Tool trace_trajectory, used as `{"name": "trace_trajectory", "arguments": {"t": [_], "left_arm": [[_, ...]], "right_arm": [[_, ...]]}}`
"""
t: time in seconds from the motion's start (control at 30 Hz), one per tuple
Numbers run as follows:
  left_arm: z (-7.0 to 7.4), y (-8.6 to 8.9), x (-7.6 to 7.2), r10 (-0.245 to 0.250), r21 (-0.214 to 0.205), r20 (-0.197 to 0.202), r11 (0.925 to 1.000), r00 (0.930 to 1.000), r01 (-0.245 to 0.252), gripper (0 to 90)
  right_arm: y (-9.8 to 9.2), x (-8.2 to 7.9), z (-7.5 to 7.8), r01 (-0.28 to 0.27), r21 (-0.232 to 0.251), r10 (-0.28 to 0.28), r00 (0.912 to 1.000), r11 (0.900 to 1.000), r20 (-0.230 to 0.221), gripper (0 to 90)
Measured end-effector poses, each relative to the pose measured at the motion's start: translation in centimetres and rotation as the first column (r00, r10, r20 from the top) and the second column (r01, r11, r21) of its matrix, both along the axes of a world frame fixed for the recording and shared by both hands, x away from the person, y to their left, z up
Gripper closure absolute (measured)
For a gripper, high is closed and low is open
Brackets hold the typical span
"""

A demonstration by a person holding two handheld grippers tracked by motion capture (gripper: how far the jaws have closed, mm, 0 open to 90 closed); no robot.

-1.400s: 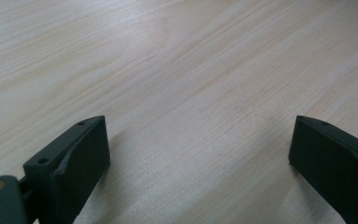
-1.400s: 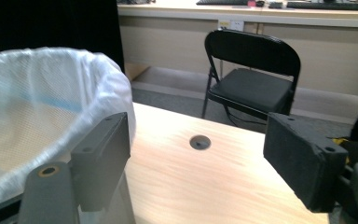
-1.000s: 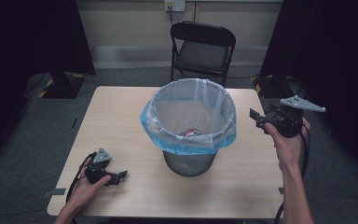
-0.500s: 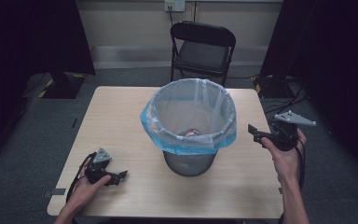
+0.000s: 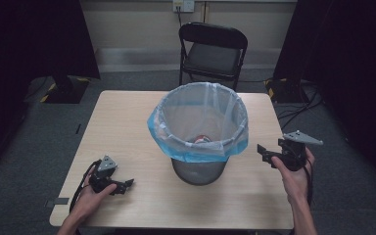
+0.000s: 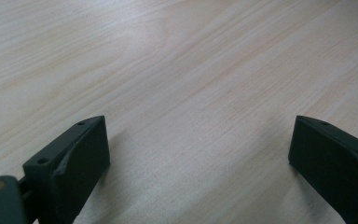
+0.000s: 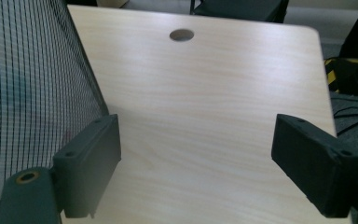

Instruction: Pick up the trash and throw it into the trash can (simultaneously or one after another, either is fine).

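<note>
Down from the height of the bin's rim has come the right tool [image 5: 269, 154], which now hangs low at the 3 o'clock side of the mesh wastebasket [image 5: 199, 169]; its jaws have just been opening and stand wide with nothing but bare counter [image 7: 223, 93] between them. The left tool [image 5: 122, 185] has kept its place at the bin's 8 o'clock, released too, jaws spread over plain wood grain [image 6: 186, 93].

From the right tool outward, the nearest hazard is the basket wall itself: in the right gripper view the mesh [image 7: 32, 84] runs just beside the left jaw, so a sideways drift could nudge or tip the bin, which is light and tall (it stands free on the counter). I judge the loose overhang of the blue liner [image 5: 196, 152] could also snag a jaw on any lift.

The wastebasket stands upright near the counter's middle, dark wire mesh below, its translucent blue bag folded over the rim in an uneven skirt. Something small, reddish and pale [image 5: 203, 140], lies inside at the bottom; what it is I cannot tell. At 12 o'clock, beyond the counter, stands a black folding chair [image 5: 213, 54].
</note>
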State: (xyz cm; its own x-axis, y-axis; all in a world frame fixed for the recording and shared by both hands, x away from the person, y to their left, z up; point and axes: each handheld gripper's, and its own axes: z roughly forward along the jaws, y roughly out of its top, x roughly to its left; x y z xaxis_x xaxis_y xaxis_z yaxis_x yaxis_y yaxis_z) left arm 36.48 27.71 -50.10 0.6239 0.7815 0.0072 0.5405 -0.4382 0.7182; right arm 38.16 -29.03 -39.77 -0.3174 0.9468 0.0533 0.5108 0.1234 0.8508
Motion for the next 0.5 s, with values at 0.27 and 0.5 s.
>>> {"name": "trace_trajectory", "arguments": {"t": [0.27, 0.5], "left_arm": [[0.0, 0.0, 0.0, 0.000, 0.000, 0.000, 1.0000, 1.0000, 0.000, 4.6], [0.0, 0.0, 0.0, 0.000, -0.001, -0.001, 1.0000, 1.0000, 0.000, 4.6]], "right_arm": [[0.4, -0.2, -2.7, -0.004, -0.028, 0.002, 0.9979, 0.9996, -0.065, 15.9], [0.7, -0.4, -4.5, -0.011, -0.055, 0.005, 0.9950, 0.9985, -0.100, 16.1]]}}
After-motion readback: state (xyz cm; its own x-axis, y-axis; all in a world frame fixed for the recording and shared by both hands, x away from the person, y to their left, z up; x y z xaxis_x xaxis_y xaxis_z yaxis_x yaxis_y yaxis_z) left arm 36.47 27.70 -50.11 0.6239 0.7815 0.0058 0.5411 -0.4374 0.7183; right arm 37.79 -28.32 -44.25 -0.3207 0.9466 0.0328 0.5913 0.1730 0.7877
